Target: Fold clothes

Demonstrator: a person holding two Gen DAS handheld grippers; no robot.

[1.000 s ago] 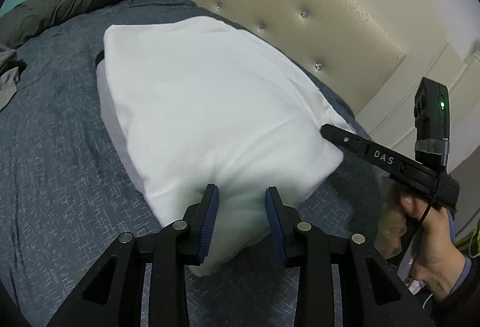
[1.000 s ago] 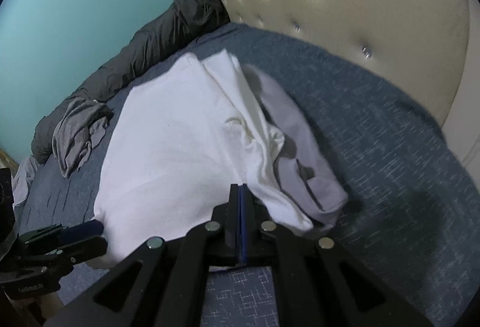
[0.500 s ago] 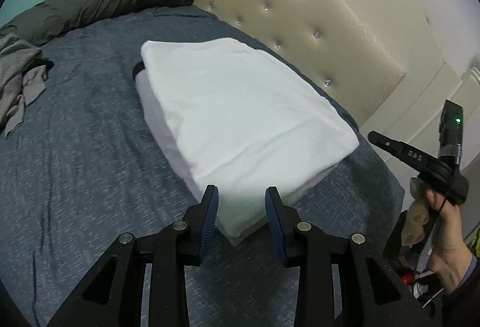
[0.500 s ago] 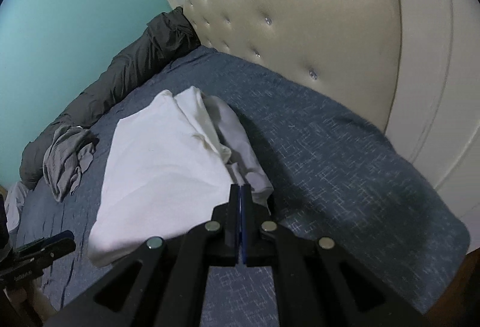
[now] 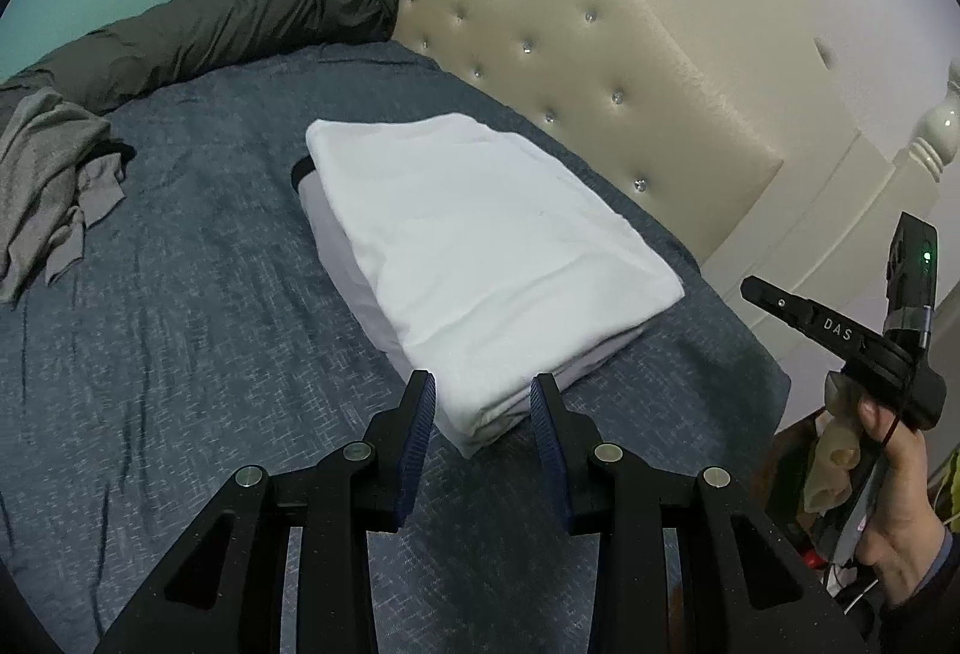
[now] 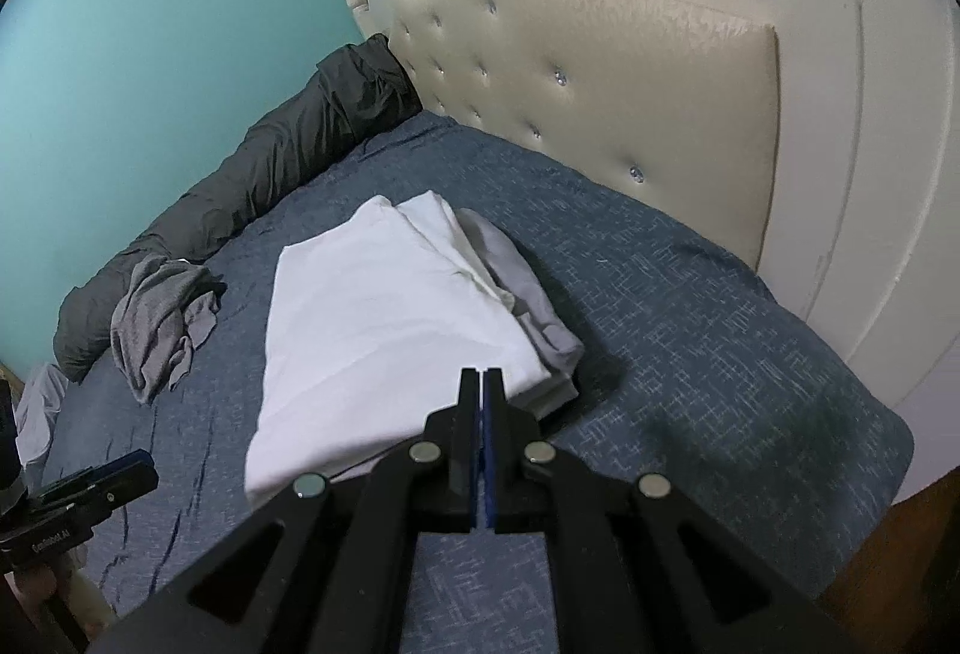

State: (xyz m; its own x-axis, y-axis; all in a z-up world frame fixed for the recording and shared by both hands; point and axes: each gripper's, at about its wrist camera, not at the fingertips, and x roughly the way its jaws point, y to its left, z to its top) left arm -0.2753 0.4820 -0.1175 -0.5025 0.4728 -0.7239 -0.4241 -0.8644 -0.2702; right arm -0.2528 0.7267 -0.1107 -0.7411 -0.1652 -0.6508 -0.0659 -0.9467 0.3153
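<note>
On the blue bedspread (image 5: 180,294), near the tufted headboard (image 5: 570,72), the folded white garment (image 5: 480,246) lies finished, both grippers clear of it.

The left gripper (image 5: 483,414) hangs partly open with nothing between its pads; the right gripper (image 6: 483,402) is closed on nothing. The risk I judge: a low pass snagging the near corner would drag the top layer off the paler garment (image 6: 528,294) beneath. The right wrist view shows that stack's loose, stepped edges, hidden from the left, and reveals a pale cloth (image 6: 36,408) beyond the crumpled grey garment (image 6: 162,318) still waiting.
</note>
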